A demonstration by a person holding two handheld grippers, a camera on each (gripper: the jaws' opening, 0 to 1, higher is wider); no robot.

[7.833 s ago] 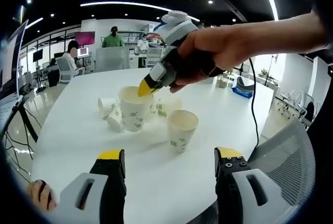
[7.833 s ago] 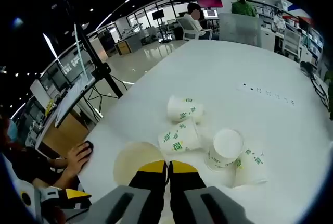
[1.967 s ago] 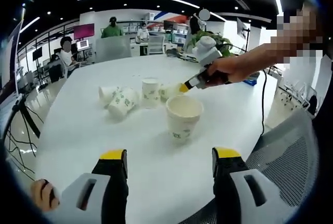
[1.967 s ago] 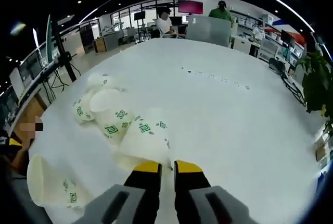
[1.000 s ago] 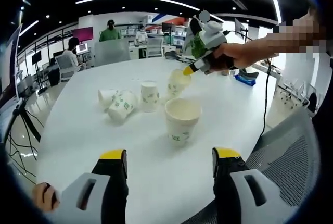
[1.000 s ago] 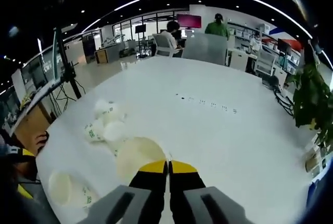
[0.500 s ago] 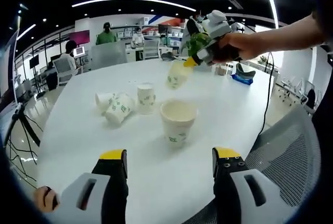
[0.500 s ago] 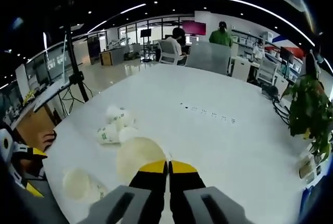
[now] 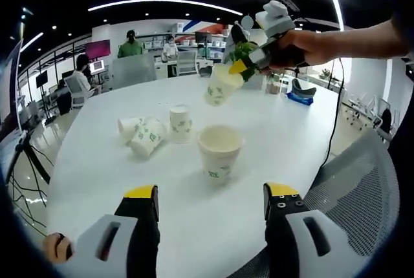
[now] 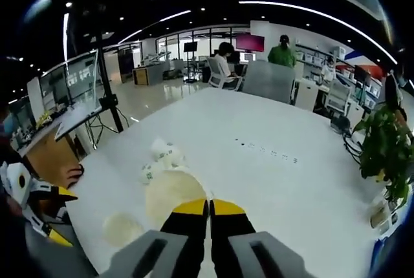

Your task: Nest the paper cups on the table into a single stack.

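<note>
Left gripper view: our right gripper (image 9: 238, 68) pinches a white, green-printed paper cup (image 9: 218, 86) aloft, above the upright cup (image 9: 219, 153). Our left gripper (image 9: 211, 202) gapes wide, holding nothing.

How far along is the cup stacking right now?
Partly done at most. An upright cup stands on the table as the stack's base. In hand: the right gripper holds a cup above it. Left: three cups beyond it; the left gripper is open.

Right tool (image 9: 238, 68) raised clamped cup (image 9: 220, 86) higher, seemingly nearer stack (image 9: 219, 153).
</note>
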